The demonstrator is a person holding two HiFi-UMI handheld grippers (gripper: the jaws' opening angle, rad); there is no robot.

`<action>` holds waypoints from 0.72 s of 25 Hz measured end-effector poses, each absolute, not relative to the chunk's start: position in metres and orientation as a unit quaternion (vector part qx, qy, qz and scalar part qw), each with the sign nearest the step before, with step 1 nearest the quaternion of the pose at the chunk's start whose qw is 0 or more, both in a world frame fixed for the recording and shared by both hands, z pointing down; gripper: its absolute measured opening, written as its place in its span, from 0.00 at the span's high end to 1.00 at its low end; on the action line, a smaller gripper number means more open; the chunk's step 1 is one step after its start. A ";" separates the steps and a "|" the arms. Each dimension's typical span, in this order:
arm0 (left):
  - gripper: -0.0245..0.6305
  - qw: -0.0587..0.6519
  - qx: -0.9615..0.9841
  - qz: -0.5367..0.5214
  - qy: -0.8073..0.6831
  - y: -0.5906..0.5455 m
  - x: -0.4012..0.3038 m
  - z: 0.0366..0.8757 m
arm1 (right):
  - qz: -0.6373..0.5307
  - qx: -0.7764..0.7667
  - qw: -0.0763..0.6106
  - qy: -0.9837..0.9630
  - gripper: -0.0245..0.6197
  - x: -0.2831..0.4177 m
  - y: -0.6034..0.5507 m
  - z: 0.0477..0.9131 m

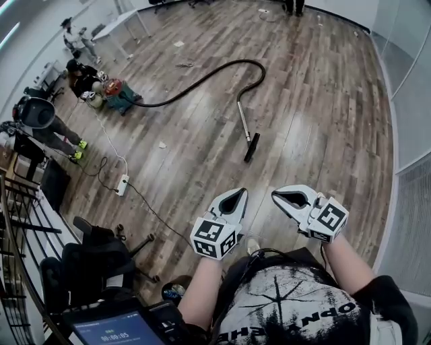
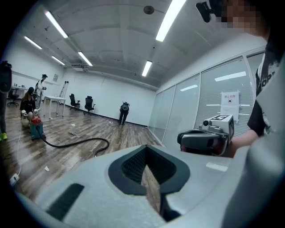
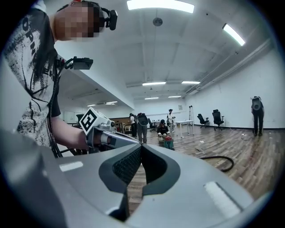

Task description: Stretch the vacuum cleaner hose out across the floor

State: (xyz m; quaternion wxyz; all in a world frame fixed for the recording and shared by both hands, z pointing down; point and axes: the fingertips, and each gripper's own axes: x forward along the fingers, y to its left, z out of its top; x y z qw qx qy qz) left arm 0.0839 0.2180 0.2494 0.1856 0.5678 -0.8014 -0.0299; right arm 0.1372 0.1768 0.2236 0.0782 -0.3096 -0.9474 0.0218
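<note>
In the left gripper view my left gripper (image 2: 149, 178) blocks the far end of the hose (image 2: 75, 143), and in the right gripper view my right gripper (image 3: 142, 171) hides all but one loop of it. Head view: the person (image 1: 294, 7) at the top edge is cut to legs, the screen (image 1: 111, 330) at the bottom is cut off. Loose scraps (image 1: 161, 144) too small to name, sign (image 2: 230, 101) print unreadable.

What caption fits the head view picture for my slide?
Left gripper and right gripper, shut and empty, face the curved vacuum hose on the wooden floor.

Right tongs (image 3: 141, 156) closed and empty; hose (image 3: 217, 157) lies beyond on floor (image 3: 262, 151).
</note>
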 end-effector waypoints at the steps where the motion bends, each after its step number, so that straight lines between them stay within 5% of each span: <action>1: 0.96 0.186 0.570 -0.030 -0.800 0.219 0.074 0.250 | 0.018 -0.308 0.076 -0.948 0.95 0.127 0.178 0.225; 18: 0.96 0.201 0.570 -0.035 -0.796 0.217 -0.036 0.258 | 0.025 -0.310 0.094 -0.946 0.95 0.012 0.175 0.228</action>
